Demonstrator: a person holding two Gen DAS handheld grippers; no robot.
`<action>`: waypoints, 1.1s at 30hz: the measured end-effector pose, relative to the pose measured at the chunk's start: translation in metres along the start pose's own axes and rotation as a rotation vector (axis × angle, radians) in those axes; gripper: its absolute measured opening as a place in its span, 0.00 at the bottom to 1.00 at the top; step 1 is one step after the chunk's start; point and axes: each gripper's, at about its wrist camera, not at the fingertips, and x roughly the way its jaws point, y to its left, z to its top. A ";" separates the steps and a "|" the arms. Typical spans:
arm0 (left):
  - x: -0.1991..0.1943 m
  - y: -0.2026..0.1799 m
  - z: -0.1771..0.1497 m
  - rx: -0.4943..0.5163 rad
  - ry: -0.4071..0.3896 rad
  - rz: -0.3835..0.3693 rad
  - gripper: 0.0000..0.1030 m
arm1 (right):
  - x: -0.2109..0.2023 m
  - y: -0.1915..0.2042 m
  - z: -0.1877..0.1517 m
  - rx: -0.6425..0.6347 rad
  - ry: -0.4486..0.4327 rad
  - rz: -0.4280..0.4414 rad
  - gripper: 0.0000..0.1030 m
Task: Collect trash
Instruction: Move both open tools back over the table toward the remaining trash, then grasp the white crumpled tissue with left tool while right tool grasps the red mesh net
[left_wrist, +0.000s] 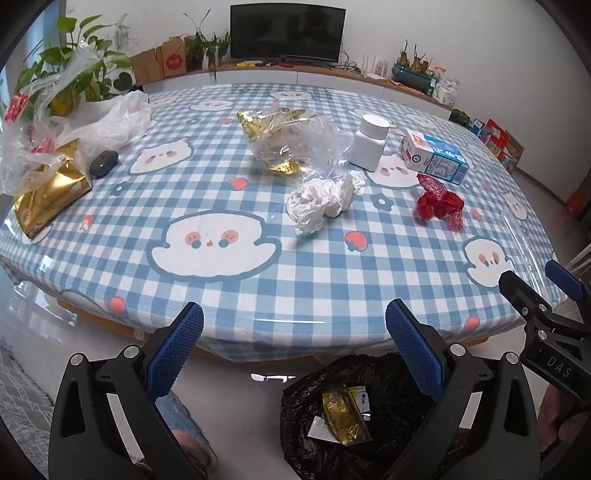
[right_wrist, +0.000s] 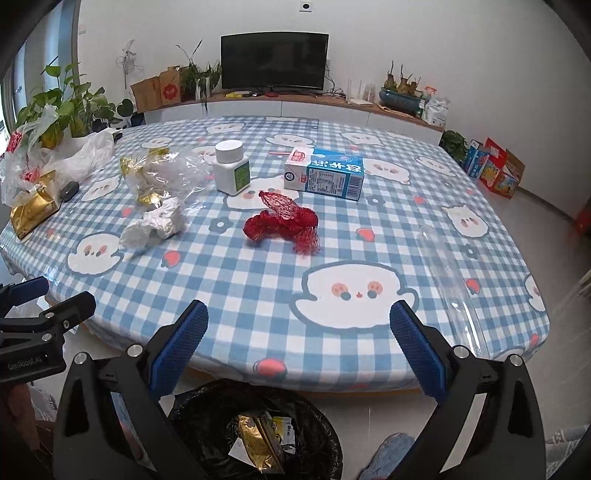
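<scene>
On the blue checked tablecloth (left_wrist: 258, 291) (right_wrist: 258, 306) lie a crumpled white tissue (left_wrist: 321, 203) (right_wrist: 155, 223), a red mesh net (left_wrist: 439, 201) (right_wrist: 284, 223), a clear wrapper with gold foil (left_wrist: 284, 138) (right_wrist: 159, 175), a white pill bottle (left_wrist: 369, 142) (right_wrist: 231, 166) and a blue milk carton (left_wrist: 434, 155) (right_wrist: 325, 173). Below the table's front edge stands a bin lined with a black bag (left_wrist: 369, 413) (right_wrist: 255, 432), holding a gold wrapper (left_wrist: 341, 417) (right_wrist: 258, 441). My left gripper (left_wrist: 293, 354) and right gripper (right_wrist: 299, 350) hang open and empty above the bin. The right gripper (left_wrist: 532, 291) also shows in the left wrist view.
A gold tissue pack (left_wrist: 48, 194) (right_wrist: 33, 210), a dark mouse (left_wrist: 104, 163) (right_wrist: 69, 191) and plastic bags (left_wrist: 92, 122) (right_wrist: 66, 155) sit at the table's left. Behind are potted plants (left_wrist: 70, 70), a TV (left_wrist: 288, 33) on a low cabinet, and boxes (right_wrist: 495, 168) on the floor at right.
</scene>
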 end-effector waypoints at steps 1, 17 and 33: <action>0.002 0.000 0.004 0.002 0.000 -0.001 0.94 | 0.003 0.000 0.002 -0.002 0.002 0.002 0.92; 0.050 -0.006 0.061 0.022 0.031 0.021 0.94 | 0.065 0.003 0.048 -0.017 0.034 0.005 0.92; 0.088 -0.020 0.101 -0.033 0.067 -0.024 0.94 | 0.115 -0.005 0.083 0.051 0.099 0.037 0.84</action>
